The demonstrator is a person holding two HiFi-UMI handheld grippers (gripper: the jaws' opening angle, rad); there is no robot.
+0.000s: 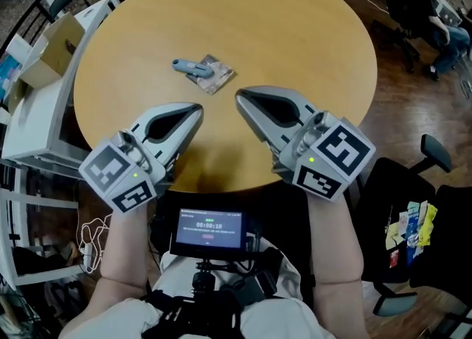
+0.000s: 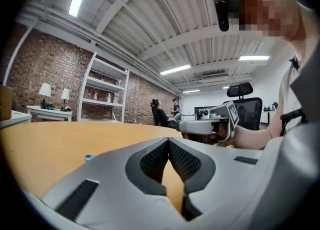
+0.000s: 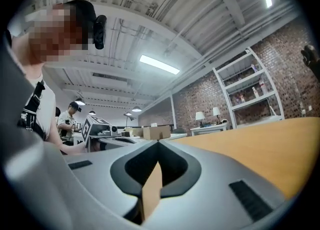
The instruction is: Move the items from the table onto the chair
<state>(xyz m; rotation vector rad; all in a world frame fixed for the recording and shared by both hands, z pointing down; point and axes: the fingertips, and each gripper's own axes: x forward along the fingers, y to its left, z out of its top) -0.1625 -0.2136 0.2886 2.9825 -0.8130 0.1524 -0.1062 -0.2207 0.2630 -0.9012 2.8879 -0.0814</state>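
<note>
Bench [image 1: 310,28]: round top with a smooth light wood finish, mostly bare. It fills the upper half of the head view. Its near edge sits under both tools.

Chair [image 1: 450,212]: black office type with a dark fabric seat and a padded armrest. It stands off the bench's right side, beside the person's right arm. A cluster of small flat packets [image 1: 410,228] lies on the seat. The wrappers are yellow, blue, white and red, and they overlap.

Cardboard box [image 1: 55,50]: plain brown, on white furniture left of the bench.

Left tool [image 1: 196,111]: grey moulded plastic, two curved jaws with a teardrop hollow between them, marker cube at the back. It is held low over the near bench edge, pointing up and right in the head view. In the left gripper view [image 2: 168,141] the ribbed black pads meet at the tips. It is clenched with nothing in it, and only bench wood shows through the slot.

Right tool [image 1: 240,96]: same build, mirrored pose, pointing up and left. In the right gripper view [image 3: 158,144] the tips are together, clenched and empty. The two tool tips are near each other but not touching.

Chest screen [image 1: 209,228]: small dark rectangular display, lit, below the bench edge between the forearms.

Task items on the bench: a flat square packet [image 1: 219,77], dull grey-brown with a crinkled surface. A slim blue-grey plastic piece [image 1: 189,67] lies across its left corner, touching it. Both sit left of bench centre, beyond the tool tips and apart from both tools.
</note>
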